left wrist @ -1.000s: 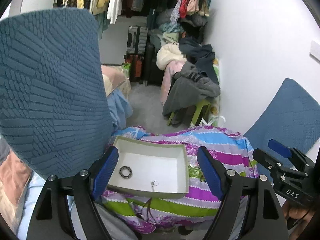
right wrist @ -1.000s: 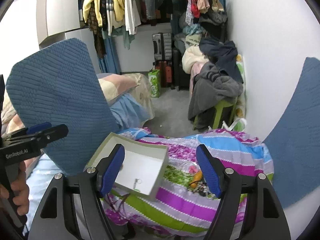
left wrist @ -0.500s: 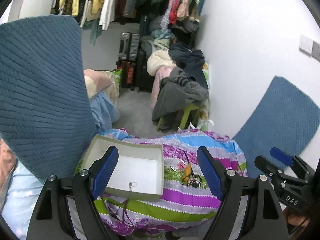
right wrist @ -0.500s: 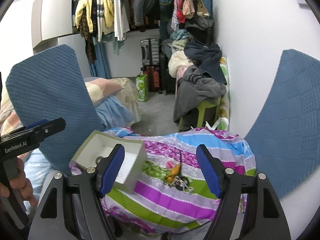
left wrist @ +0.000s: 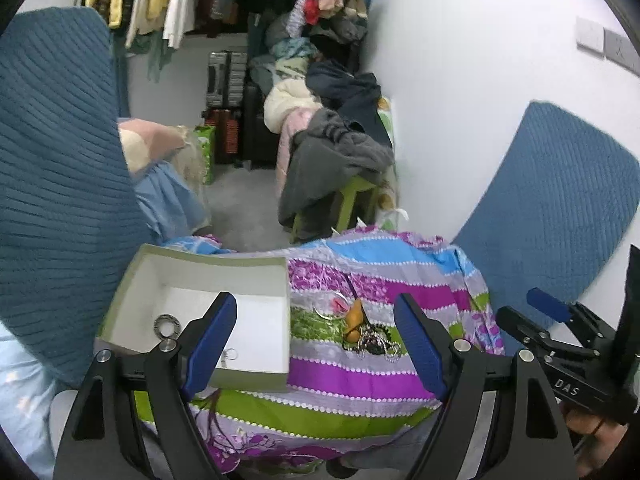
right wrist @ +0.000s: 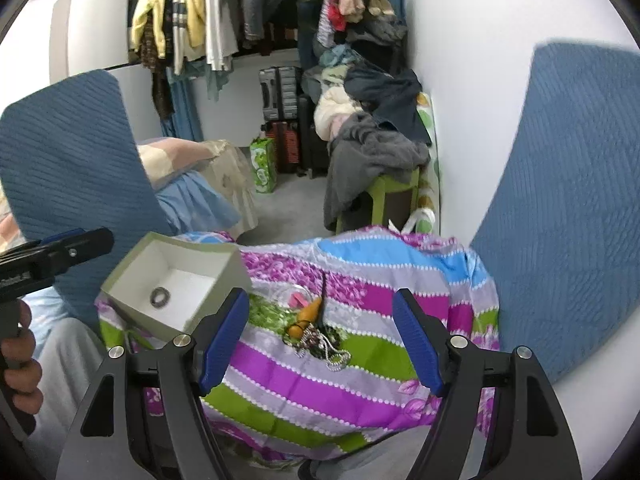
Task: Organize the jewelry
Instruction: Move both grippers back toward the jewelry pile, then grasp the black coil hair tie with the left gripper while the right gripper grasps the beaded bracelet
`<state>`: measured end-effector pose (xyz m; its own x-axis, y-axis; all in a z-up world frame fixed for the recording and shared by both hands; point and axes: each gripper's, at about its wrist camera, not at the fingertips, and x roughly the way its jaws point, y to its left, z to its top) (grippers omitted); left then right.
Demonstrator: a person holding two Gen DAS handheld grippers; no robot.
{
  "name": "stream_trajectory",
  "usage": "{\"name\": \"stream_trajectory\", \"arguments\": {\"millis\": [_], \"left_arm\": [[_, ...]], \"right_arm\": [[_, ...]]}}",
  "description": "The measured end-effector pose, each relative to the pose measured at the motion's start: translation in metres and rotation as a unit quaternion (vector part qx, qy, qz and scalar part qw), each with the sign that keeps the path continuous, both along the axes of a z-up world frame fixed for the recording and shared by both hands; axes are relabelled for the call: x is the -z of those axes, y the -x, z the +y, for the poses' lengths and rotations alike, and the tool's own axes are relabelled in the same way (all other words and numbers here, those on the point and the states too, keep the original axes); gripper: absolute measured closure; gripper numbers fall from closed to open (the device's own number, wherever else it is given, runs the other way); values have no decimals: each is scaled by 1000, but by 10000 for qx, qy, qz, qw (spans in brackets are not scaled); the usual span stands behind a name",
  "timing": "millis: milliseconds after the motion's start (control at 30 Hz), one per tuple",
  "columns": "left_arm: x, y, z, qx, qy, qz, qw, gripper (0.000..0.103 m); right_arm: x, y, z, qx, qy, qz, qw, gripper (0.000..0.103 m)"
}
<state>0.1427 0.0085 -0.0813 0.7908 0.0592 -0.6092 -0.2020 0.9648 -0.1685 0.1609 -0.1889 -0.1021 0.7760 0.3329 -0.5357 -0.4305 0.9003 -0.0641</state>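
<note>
A white open box (left wrist: 264,372) (right wrist: 224,280) sits on the left of a striped cloth (left wrist: 384,396) (right wrist: 360,384). In it lie a dark ring bracelet (left wrist: 167,325) (right wrist: 159,297) and a small silver ring with a tag (left wrist: 229,356). A pile of jewelry (left wrist: 370,338) (right wrist: 320,340) with an orange pendant (left wrist: 354,316) (right wrist: 308,316) and chains lies on the cloth to the right of the box. My left gripper (left wrist: 314,344) is open and empty above the cloth. My right gripper (right wrist: 320,344) is open and empty above the pile.
Blue quilted cushions stand at the left (left wrist: 56,184) and against the white wall at the right (right wrist: 560,208). Behind the cloth there is grey floor (left wrist: 240,208), a green stool heaped with clothes (left wrist: 340,160), suitcases (left wrist: 228,92) and hanging clothes.
Both views have shifted, so the box sits further left and the jewelry pile now lies between the fingers. Both grippers stay open and empty.
</note>
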Motion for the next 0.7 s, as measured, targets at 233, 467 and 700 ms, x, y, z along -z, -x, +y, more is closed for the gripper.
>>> {"name": "stream_trajectory", "arguments": {"millis": [233, 467, 700], "left_arm": [[58, -38, -24, 391, 10, 465, 9982, 24], [111, -76, -41, 764, 369, 830, 9929, 32], [154, -112, -49, 956, 509, 1238, 9864, 48]], "right_arm": [[57, -34, -25, 213, -213, 394, 9988, 38], [87, -73, -37, 152, -646, 863, 9941, 52], [115, -114, -21, -145, -565, 1338, 9893, 55]]}}
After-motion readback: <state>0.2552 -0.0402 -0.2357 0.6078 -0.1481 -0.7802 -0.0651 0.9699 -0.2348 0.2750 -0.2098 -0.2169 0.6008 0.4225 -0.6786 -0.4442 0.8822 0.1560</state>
